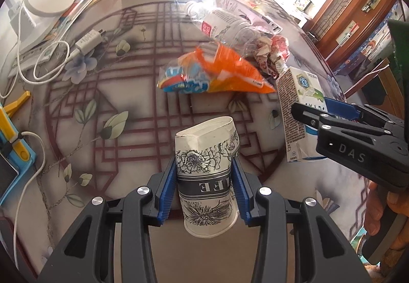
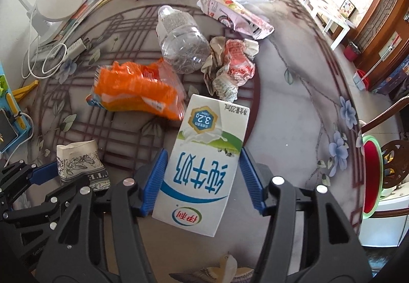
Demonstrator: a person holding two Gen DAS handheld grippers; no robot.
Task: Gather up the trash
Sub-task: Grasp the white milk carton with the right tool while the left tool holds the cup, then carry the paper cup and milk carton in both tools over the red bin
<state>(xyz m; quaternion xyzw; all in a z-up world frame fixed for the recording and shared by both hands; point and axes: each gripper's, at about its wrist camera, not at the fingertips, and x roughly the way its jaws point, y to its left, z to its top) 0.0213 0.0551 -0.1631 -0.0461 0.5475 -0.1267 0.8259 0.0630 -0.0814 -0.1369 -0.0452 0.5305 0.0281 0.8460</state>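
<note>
My left gripper (image 1: pixel 204 180) is clamped on a crumpled white paper cup with black flower print (image 1: pixel 205 175), blue pads pressing both its sides, rim squashed and pointing away from me, base toward my wrist. My right gripper (image 2: pixel 203 175) is closed around a white milk carton with blue lettering and a green band (image 2: pixel 204 165), held between the two blue pads (its printing reads upside down from here). From the left camera I can see that same carton (image 1: pixel 297 114) off to the right, pinched in the other gripper (image 1: pixel 310 116); from the right camera the cup (image 2: pixel 80 162) sits low on the left. Both items hang over the round glass-topped table with its dark lattice and flower pattern (image 2: pixel 294 93). Out on the table lie an orange and blue plastic snack bag (image 2: pixel 138 88), a clear crushed plastic bottle (image 2: pixel 181 45), a wad of crumpled printed paper (image 2: pixel 230 65) touching the bottle, and a long flattened pale wrapper (image 2: pixel 232 11) beyond. A white charger with its cable (image 1: pixel 89 40) rests at the far left.
</note>
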